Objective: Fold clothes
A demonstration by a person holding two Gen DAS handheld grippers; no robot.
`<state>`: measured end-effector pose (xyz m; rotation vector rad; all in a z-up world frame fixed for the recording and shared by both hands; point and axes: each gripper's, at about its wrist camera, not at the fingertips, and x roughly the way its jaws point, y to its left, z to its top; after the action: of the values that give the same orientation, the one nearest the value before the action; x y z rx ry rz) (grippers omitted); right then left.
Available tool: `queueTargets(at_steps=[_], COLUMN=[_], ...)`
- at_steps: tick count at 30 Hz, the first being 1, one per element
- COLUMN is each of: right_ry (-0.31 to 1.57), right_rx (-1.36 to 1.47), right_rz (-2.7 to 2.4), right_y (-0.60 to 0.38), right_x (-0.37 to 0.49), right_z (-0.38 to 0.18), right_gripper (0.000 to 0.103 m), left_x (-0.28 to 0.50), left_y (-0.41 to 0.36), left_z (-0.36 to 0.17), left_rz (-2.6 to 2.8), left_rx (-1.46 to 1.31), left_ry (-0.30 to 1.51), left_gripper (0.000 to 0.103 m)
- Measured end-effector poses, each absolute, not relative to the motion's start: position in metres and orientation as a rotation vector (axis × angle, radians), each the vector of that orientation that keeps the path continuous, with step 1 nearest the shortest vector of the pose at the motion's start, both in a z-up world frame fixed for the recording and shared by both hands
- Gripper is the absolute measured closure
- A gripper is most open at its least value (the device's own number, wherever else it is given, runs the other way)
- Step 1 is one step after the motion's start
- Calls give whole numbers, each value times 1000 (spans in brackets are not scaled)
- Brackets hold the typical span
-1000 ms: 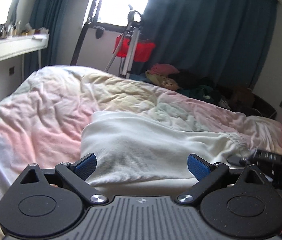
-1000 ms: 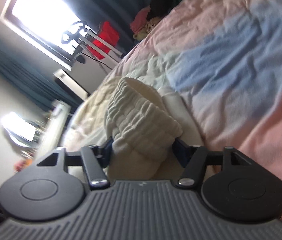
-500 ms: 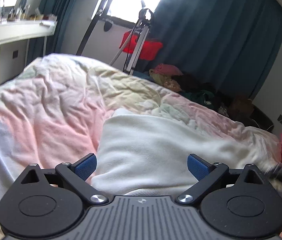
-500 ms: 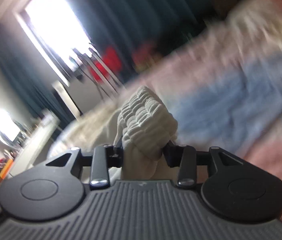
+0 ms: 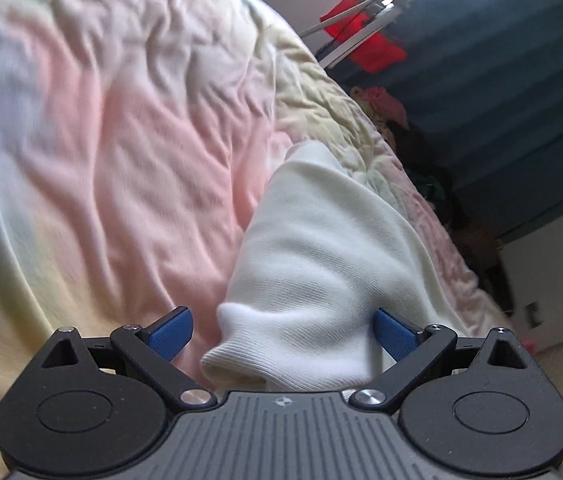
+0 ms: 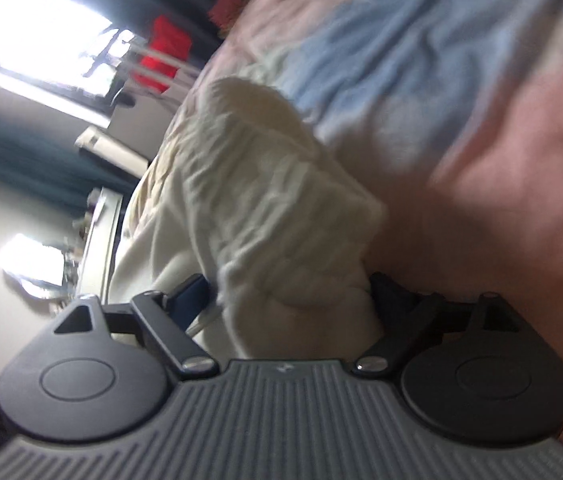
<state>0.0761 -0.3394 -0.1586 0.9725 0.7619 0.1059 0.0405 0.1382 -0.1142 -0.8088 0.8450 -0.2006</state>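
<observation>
On the duvet (image 5: 129,152), both tongs straddle the cream garment (image 5: 321,264).

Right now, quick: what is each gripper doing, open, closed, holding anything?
Left gripper: open, with the white garment lying between its fingers, not clamped.
Right gripper: cream garment fills it; whether clamped cannot be told.

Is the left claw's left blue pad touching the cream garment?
Apart. The left wrist view shows pink bedspread between the left blue pad of the left claw and the cream garment; its hem lies nearer the right pad.
</observation>
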Motion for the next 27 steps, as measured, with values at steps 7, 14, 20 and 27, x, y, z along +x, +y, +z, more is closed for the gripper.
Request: queueTargets(at_steps=[7,14,20,27], right_ry=[766,695,587,485], right_rx=[857,759,755,825], right_rz=[137,94,126,97], right_y=[-330,-321,-324,-381], right_x=[79,64,46,31], right_z=[-150,-124,-82,-32], right_gripper=[22,61,67,67], left_x=[43,32,25,59], left_y=[136,126,119,34], left_z=[-128,-110,-75,-12], left_rz=[-262,-264,-333,-440], left_rx=[-873,-749,-769,-717], left_ry=[854,810,780,781], left_gripper=[15,43,61,62])
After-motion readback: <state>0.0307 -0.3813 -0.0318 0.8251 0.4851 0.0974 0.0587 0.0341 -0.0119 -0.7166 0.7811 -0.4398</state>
